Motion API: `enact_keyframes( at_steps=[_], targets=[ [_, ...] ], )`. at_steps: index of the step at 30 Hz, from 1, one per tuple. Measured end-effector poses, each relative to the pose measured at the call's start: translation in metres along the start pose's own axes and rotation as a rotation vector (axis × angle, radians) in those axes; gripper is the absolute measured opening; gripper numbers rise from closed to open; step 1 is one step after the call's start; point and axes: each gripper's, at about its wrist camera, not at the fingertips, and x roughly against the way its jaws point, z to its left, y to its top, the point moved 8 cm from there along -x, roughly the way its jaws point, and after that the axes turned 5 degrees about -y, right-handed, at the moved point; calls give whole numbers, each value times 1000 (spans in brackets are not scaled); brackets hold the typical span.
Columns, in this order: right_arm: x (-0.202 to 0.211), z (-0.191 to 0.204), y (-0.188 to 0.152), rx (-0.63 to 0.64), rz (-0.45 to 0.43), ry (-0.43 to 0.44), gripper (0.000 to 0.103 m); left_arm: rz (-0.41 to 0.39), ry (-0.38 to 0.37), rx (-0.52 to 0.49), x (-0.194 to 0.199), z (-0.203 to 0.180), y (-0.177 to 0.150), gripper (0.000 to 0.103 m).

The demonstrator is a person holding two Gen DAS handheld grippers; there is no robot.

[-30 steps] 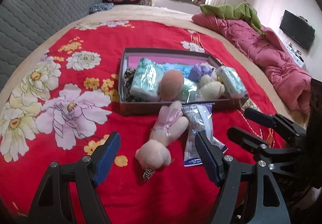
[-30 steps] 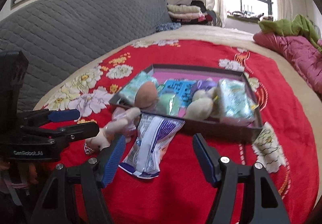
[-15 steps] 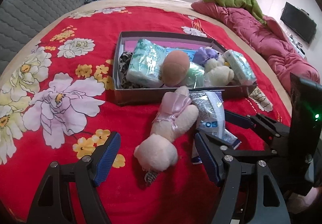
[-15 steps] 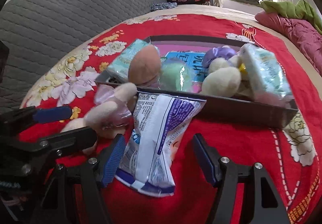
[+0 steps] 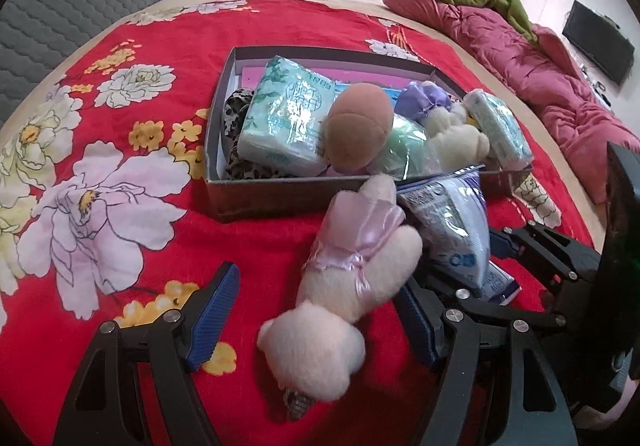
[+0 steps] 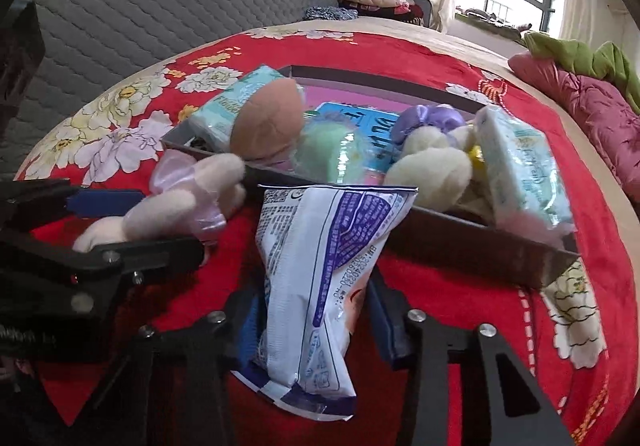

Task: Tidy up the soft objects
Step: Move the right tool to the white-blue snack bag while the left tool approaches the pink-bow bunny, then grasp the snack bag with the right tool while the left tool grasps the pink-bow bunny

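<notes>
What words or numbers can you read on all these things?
"Geek Robot AI"? No, too blurred: pale lettering on the left gripper's black body shows only part of a word.
White and blue packet: rows of small print and a number string, upside down and too blurred to read.
Big tissue pack: round emblem and characters, unreadable.
Blue card in the box: large characters, partly hidden.

R gripper [image 6: 310,314], jaws just closing, pinches the white-blue packet [image 6: 320,278] at its lower half on the red floral blanket [image 6: 460,310], w/ the dark box [image 6: 472,246] of soft items just beyond and the pink plush toy [image 6: 176,205] btw the L gripper's [image 6: 120,224] fingers at left.
</notes>
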Motion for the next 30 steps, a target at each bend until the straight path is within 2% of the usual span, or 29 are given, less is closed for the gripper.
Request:
enact_keyframes(
  at_steps=[3, 5, 7, 12, 16, 21, 30],
  targets=[
    [5, -11, -1, 2, 2, -28, 44, -3, -1, 15, -3, 2, 3, 74],
    [11, -20, -2, -5, 1, -26, 43, -6, -12, 26, -4, 2, 5, 66],
    [18, -27, -1, -15, -7, -29, 43, -10, -32, 41, -5, 1, 7, 51],
    [35, -35, 6, -50, -37, -18, 43, -24, -71, 45, -1, -5, 11, 36],
    [44, -42, 10, -73, -54, -10, 43, -42, -106, 49, 9, -12, 13, 33],
    [57, -51, 24, -80, -105, -27, 43, -136, -111, 32, 33, -19, 27, 33],
    [70, -60, 47, -20, -192, -91, 43, -216, -65, 50, 48, -5, 55, 33]
  ],
)
